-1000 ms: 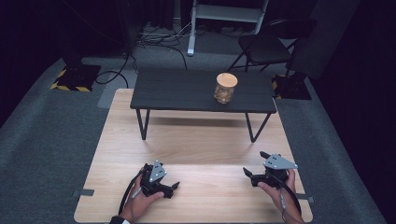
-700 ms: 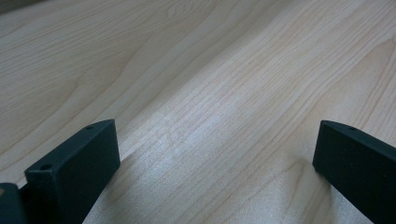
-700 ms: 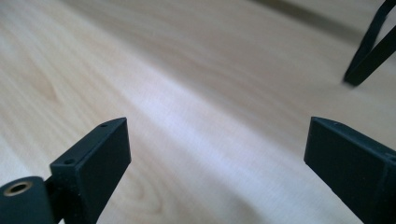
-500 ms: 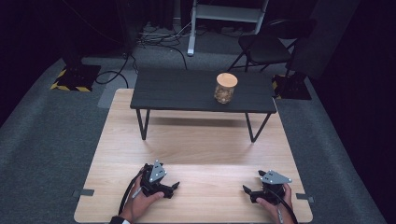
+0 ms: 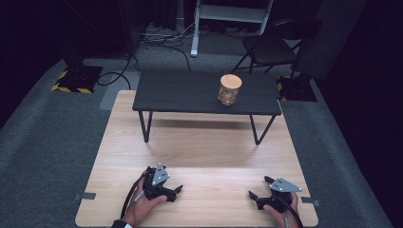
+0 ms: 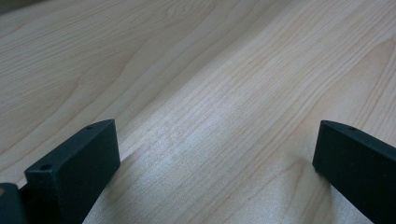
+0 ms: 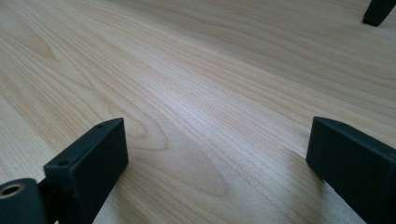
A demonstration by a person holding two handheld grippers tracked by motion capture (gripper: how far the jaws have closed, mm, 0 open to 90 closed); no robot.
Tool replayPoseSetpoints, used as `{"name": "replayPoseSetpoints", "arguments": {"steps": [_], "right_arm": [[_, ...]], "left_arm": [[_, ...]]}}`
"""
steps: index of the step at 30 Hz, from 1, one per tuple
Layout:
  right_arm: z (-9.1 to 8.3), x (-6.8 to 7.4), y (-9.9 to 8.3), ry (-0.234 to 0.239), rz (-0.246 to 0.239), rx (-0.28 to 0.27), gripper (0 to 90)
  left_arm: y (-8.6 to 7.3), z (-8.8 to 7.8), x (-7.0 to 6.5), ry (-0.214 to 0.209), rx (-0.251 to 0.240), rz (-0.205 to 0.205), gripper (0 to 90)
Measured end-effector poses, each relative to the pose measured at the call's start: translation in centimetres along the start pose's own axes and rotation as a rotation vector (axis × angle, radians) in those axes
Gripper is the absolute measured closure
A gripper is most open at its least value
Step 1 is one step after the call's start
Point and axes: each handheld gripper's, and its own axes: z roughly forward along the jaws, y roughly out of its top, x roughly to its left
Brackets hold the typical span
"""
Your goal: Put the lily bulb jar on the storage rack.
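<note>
Jar (image 5: 229, 90) with wooden lid, standing upright on the dark low table (image 5: 180, 92), toward its right part, well apart from both grippers. Left gripper (image 5: 175, 190) resting low on the wooden board (image 5: 209, 147) near the front edge, jaws spread wide with only bare wood grain between them. Right gripper (image 5: 260, 187) also low on the board at the right front corner, jaws spread too, pinching nothing. For a good reach: better to lift first, then go forward over the table edge, come to the jar level and from the side, keep the jaws wide until glass sits between them, close slowly below the lid. Contents of the jar hard to make out, something brownish. Far leg of the table partly hidden; person's hands cut off at the bottom edge.
</note>
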Motion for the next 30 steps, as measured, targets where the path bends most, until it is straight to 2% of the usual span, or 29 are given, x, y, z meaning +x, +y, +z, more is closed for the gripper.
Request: {"name": "replayPoseSetpoints", "arguments": {"steps": [30], "right_arm": [[0.06,0.04,0.15,-0.002,0.0,0.008,1.6]], "left_arm": [[0.01,0.0,0.01,-0.001,0.001,0.001,0.5]]}}
